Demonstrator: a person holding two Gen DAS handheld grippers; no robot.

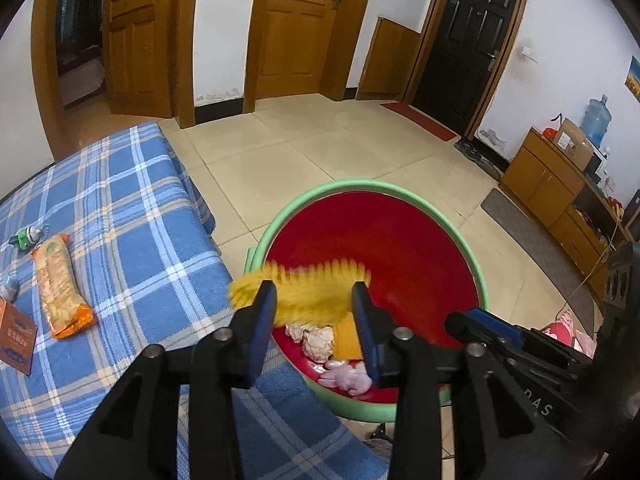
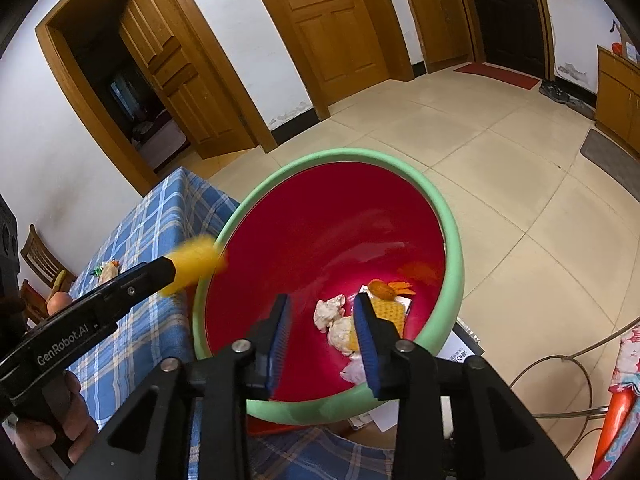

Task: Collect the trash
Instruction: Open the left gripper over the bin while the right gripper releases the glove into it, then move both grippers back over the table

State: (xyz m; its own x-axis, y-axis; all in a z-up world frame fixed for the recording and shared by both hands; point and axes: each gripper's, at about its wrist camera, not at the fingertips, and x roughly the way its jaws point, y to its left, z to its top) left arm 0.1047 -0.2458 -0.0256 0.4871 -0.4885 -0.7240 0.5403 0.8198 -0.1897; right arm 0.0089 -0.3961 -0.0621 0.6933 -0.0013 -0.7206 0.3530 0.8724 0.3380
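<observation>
A red bin with a green rim (image 1: 360,186) (image 2: 360,154) stands on the floor beside the table. My left gripper (image 1: 314,304) hangs over its near edge with jaws apart. A blurred yellow wrapper (image 1: 304,284) (image 2: 196,260) lies loose across its fingertips, not pinched. My right gripper (image 2: 322,314) (image 1: 480,324) is open over the bin with nothing between its fingers. Crumpled tissues (image 2: 332,316) (image 1: 318,340), a yellow packet (image 2: 388,312) and an orange piece (image 2: 380,289) lie at the bin's bottom. On the table an orange snack packet (image 1: 60,284) lies flat.
The blue plaid tablecloth (image 1: 132,240) (image 2: 160,216) covers the table left of the bin. A green-and-white item (image 1: 26,236) and an orange box (image 1: 16,340) lie near the snack packet. Wooden cabinets (image 1: 552,188) line the right wall. A cable (image 2: 560,364) loops on the tiled floor.
</observation>
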